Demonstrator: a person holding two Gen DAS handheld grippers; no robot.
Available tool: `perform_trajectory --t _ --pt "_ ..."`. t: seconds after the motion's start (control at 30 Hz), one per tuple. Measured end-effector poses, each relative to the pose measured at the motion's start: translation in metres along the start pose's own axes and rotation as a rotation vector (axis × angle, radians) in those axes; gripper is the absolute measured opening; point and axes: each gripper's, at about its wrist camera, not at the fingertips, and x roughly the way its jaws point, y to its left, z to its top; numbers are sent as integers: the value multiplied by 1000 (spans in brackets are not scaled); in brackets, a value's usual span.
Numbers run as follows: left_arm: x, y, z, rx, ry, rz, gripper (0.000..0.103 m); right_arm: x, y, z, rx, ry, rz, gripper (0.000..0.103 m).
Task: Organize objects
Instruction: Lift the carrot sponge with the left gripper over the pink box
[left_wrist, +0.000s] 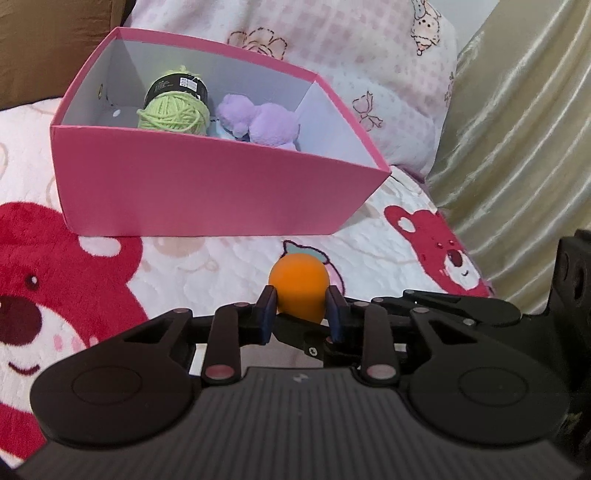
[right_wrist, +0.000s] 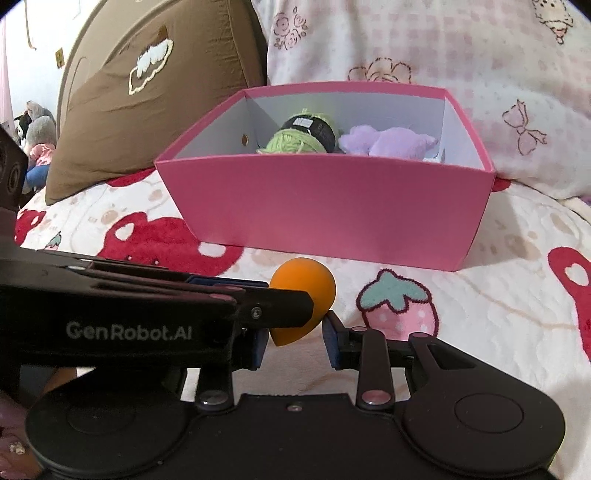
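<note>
Left gripper (left_wrist: 301, 304): we see it clamped on the orange ball (left_wrist: 299, 286).
Right gripper (right_wrist: 293, 341): fingers apart, just beside the ball, gripping nothing.
Pink box (left_wrist: 207, 184): ahead of both grippers on the bed, holding green yarn (left_wrist: 173, 112) and a purple plush toy (left_wrist: 258, 123).

Orange ball (left_wrist: 298, 286) between left gripper (left_wrist: 301, 314) fingers, before pink box (left_wrist: 207, 192).

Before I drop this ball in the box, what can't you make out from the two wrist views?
- Pink box floor: hidden in both views by its near wall.
- Pale item under the purple plush toy: mostly covered, unidentifiable.
- Green yarn ball label: too small to read.
- Orange ball, right wrist view: partly hidden by the left gripper; whether the right gripper touches it is unclear.
</note>
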Motion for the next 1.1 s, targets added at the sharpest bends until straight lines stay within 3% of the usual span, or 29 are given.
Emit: perform_trajectory --t 0.27,0.53,1.1 --pt "-23 0 6 -88 43 -35 27 -20 12 13 -25 60 6 36" --pt "-44 -9 16 -98 73 9 27 -36 25 26 -34 99 24 36" --pt "-99 -28 41 -73 40 -6 27 -79 49 53 -89 55 50 37"
